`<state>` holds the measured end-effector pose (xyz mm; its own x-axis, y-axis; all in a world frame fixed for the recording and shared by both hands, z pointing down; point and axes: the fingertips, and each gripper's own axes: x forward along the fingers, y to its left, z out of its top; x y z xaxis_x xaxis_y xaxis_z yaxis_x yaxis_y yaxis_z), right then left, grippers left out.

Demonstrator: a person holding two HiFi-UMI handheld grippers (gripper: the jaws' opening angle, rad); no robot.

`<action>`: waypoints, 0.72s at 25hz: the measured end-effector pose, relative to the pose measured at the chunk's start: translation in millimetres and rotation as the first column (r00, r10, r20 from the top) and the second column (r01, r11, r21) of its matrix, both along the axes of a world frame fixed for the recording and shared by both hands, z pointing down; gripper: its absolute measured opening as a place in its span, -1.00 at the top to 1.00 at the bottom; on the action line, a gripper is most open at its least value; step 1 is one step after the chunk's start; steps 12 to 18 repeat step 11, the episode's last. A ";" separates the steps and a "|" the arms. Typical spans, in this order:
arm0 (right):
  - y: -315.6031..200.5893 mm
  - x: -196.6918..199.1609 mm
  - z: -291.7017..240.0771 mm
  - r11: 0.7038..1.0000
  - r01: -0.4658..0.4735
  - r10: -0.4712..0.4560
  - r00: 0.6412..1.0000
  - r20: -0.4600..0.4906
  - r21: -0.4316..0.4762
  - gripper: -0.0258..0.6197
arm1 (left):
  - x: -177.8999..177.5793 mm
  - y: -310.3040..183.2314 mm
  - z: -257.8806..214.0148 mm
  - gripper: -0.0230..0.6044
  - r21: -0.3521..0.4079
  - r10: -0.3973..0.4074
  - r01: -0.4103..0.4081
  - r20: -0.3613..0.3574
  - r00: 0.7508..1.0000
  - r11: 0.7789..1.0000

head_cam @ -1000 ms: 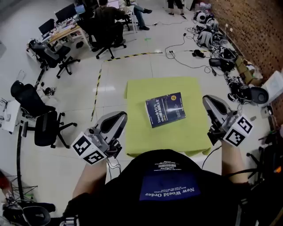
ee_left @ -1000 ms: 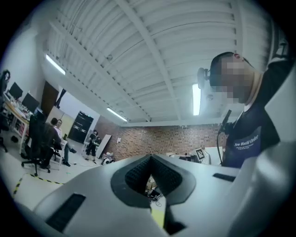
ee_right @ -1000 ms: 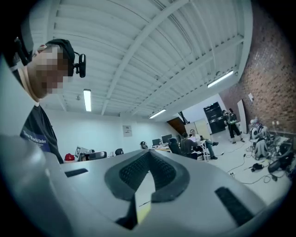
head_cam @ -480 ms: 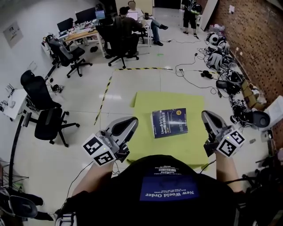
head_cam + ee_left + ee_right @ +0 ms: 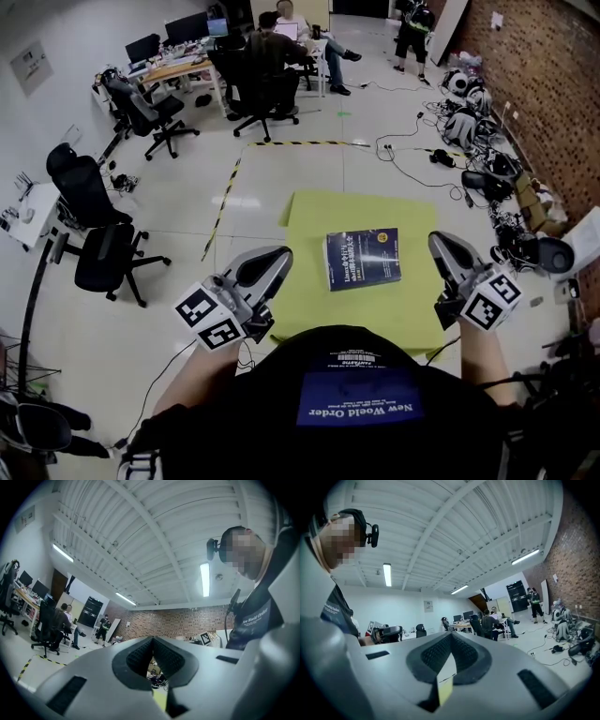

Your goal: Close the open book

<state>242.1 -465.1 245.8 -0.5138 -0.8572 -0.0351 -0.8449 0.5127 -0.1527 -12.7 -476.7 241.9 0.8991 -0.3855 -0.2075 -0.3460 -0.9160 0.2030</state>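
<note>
1. Book (image 5: pixel 363 259): closed, with its dark-blue cover facing up. It lies slightly skewed near the middle of the yellow-green table (image 5: pixel 412 216).
2. Left gripper (image 5: pixel 274 260): held over the near-left edge of the table, well apart from the book. Its nose points far and to the right, and the left marker cube (image 5: pixel 210 319) sits at its near end. The left gripper view shows the 2 ribbed pads clenched tip to tip, with nothing grasped between them.
3. Right gripper (image 5: pixel 439 244): held over the near-right edge of the table, just right of the book and not touching it. Its nose points far and slightly left, with the right marker cube (image 5: pixel 491 300) nearest the person. The right gripper view shows its jaws clenched together at the tips and empty. Only floor and a sliver of yellow table show through the gap below them.
4. Left forearm (image 5: pixel 192 380) and right forearm (image 5: pixel 480 352): both reach forward from the person's black shirt (image 5: pixel 356 394), spread to either side, so the book lies between the 2 grippers.
5. Both gripper views look about level across the room and catch the ceiling beams.
6. Surroundings: office chairs (image 5: pixel 94 234) at the left, seated people (image 5: pixel 272 47) at far desks, and a brick wall (image 5: pixel 553 84) with cables (image 5: pixel 469 141) at the right.
</note>
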 end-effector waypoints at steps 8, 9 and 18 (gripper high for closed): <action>1.2 -1.7 -2.9 1.000 0.009 -0.009 1.000 -0.012 -0.005 0.97 | 1.5 0.0 -2.7 0.90 -0.008 0.006 -0.006 0.001 1.000 1.000; -0.3 -4.9 -2.3 1.000 0.009 -0.010 1.000 -0.015 -0.004 0.97 | -1.3 -1.8 -1.9 0.90 -0.008 0.008 -0.008 0.001 1.000 1.000; -3.5 -11.2 -1.0 1.000 0.010 -0.010 1.000 -0.021 -0.002 0.97 | -6.6 -5.5 0.0 0.90 -0.008 0.011 -0.011 0.001 1.000 1.000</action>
